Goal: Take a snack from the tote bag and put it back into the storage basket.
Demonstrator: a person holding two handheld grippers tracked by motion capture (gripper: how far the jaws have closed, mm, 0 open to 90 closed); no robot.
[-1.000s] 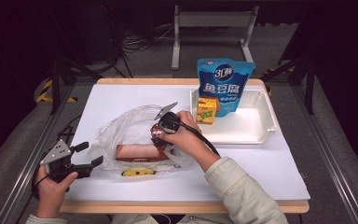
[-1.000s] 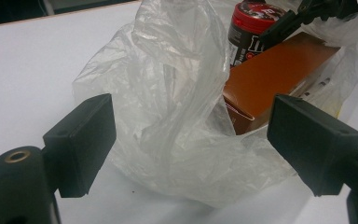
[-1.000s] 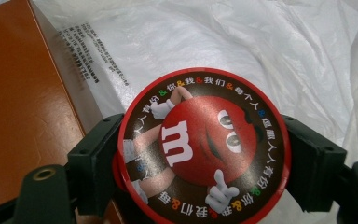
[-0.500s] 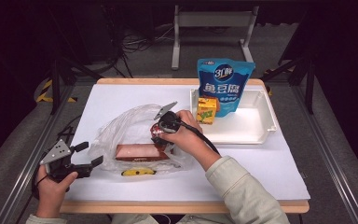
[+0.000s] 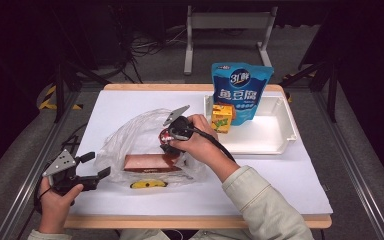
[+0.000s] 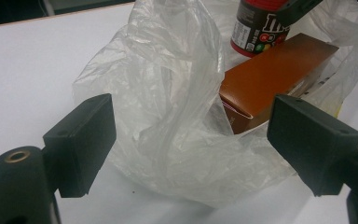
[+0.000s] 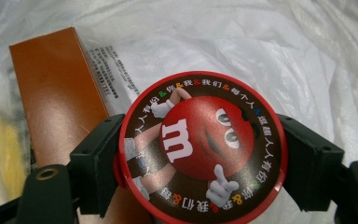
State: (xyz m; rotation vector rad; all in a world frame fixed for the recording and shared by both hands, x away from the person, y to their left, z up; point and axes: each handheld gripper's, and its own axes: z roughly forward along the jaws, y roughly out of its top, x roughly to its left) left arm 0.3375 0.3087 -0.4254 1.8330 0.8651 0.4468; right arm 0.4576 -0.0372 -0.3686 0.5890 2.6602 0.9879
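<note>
The right gripper (image 7: 200,154) squeezes the M&M's tub (image 7: 201,145) inside the plastic bag (image 6: 168,107). The left gripper (image 6: 191,140) is wide open and holds nothing, at 8 o'clock from the brown box (image 6: 275,79).

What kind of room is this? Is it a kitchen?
Probably not a kitchen: more likely a lab or studio for recording. The white table stands among dark walls, loose floor cables and metal frame rails, and each hand holds a gripper, like the left gripper.

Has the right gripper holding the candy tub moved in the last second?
No. The right gripper with the candy tub sits at the same spot beside the brown box, no nearer the white tray.
</note>
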